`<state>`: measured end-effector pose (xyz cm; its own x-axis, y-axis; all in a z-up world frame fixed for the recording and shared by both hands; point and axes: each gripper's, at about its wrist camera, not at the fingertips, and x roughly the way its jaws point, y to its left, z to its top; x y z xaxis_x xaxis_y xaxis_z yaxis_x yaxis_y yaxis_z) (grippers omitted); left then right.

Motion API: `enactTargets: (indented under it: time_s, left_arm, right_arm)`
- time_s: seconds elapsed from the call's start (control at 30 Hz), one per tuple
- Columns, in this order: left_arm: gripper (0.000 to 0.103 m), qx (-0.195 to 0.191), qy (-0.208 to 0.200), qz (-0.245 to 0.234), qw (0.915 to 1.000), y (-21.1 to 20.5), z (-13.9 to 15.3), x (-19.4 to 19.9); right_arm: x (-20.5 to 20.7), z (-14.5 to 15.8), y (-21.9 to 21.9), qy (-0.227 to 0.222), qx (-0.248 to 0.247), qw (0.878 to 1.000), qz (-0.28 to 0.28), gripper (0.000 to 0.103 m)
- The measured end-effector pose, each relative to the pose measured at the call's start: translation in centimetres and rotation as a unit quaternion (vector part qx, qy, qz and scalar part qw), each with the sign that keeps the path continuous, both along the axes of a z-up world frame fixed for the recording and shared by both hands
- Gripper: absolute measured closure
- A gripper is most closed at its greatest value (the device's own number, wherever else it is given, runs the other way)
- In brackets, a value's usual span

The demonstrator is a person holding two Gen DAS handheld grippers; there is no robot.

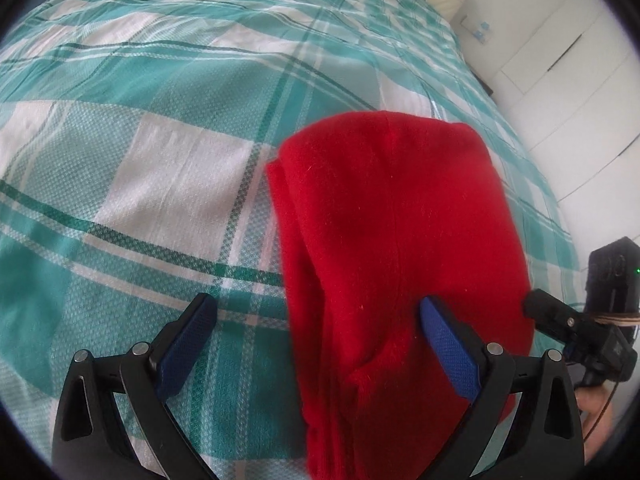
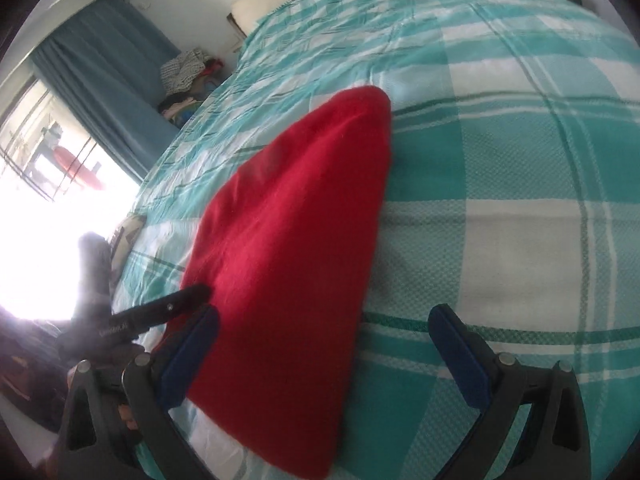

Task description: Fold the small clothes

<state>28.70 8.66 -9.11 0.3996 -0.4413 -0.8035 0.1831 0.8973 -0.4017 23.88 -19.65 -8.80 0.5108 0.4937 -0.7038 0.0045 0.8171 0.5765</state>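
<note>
On teal plaid bedspread | red garment folded (curtained window beyond)

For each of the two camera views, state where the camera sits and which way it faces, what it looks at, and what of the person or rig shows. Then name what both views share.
Left wrist: sits behind the open left gripper, looking along the checked bedspread toward white cupboards; the red garment lies ahead; the right gripper shows at the right edge.
Right wrist: sits behind the open right gripper, facing the curtained window; the left gripper appears at left.
Shared: garment, bedspread.
</note>
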Motion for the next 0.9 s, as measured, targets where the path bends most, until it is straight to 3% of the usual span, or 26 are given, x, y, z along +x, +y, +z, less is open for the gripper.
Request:
enactTargets:
  time_s: [0.07, 0.13, 0.2, 0.23, 0.3, 0.4, 0.53, 0.63, 0.7, 0.77, 0.8, 0.87, 0.9]
  left_arm:
    - [0.022, -0.011, 0.002, -0.009, 0.9999, -0.2, -0.1, 0.3]
    - [0.055, -0.017, 0.011, -0.027, 0.9994, -1.0, -0.4, 0.5]
    - [0.071, -0.005, 0.008, -0.029, 0.9995, -1.6, -0.5, 0.4]
    - [0.079, 0.002, -0.001, -0.026, 0.9997, -1.8, -0.3, 0.3]
    - [0.083, 0.010, -0.017, -0.023, 0.9995, -2.0, 0.6, -0.1]
    - [0.085, -0.001, -0.051, -0.018, 0.9985, -1.5, 3.1, -0.9]
    - [0.085, -0.035, -0.114, -0.018, 0.9927, -0.8, 7.6, -2.0]
    - [0.084, -0.044, -0.142, -0.030, 0.9884, -1.8, 9.4, -2.4]
    - [0.077, -0.030, -0.135, -0.039, 0.9896, -3.2, 8.6, -2.2]
    - [0.064, 0.012, -0.109, -0.043, 0.9931, -5.0, 6.2, -1.9]
    - [0.056, 0.038, -0.096, -0.044, 0.9936, -5.6, 4.9, -2.0]
    - [0.054, 0.073, -0.086, -0.044, 0.9926, -6.0, 3.5, -2.9]
    - [0.046, 0.078, -0.088, -0.043, 0.9922, -5.8, 3.5, -3.4]
  right_arm:
    - [1.2, -0.7, 0.0, 0.006, 0.019, 1.000, -0.009, 0.015]
    - [2.2, -0.7, 1.0, 0.003, 0.015, 1.000, 0.004, 0.040]
    - [2.9, -0.2, 2.8, 0.003, -0.042, 0.999, 0.020, 0.060]
    - [3.0, 0.4, 3.9, -0.005, -0.086, 0.996, 0.027, 0.064]
    - [2.5, 1.8, 5.9, -0.034, -0.159, 0.986, 0.037, 0.068]
    - [0.8, 4.5, 7.8, -0.090, -0.210, 0.972, 0.045, 0.071]
    - [-1.2, 9.0, 8.3, -0.165, -0.234, 0.957, 0.043, 0.071]
    - [-1.5, 11.5, 7.1, -0.189, -0.226, 0.955, 0.036, 0.071]
    - [-0.9, 11.7, 6.0, -0.178, -0.215, 0.960, 0.029, 0.071]
    - [-0.3, 10.4, 4.6, -0.147, -0.209, 0.967, 0.022, 0.065]
    - [-0.1, 9.3, 3.8, -0.126, -0.209, 0.970, 0.018, 0.056]
    - [-0.6, 7.0, 1.9, -0.088, -0.207, 0.974, 0.009, 0.036]
    - [-1.4, 6.4, 1.0, -0.081, -0.205, 0.975, 0.002, 0.026]
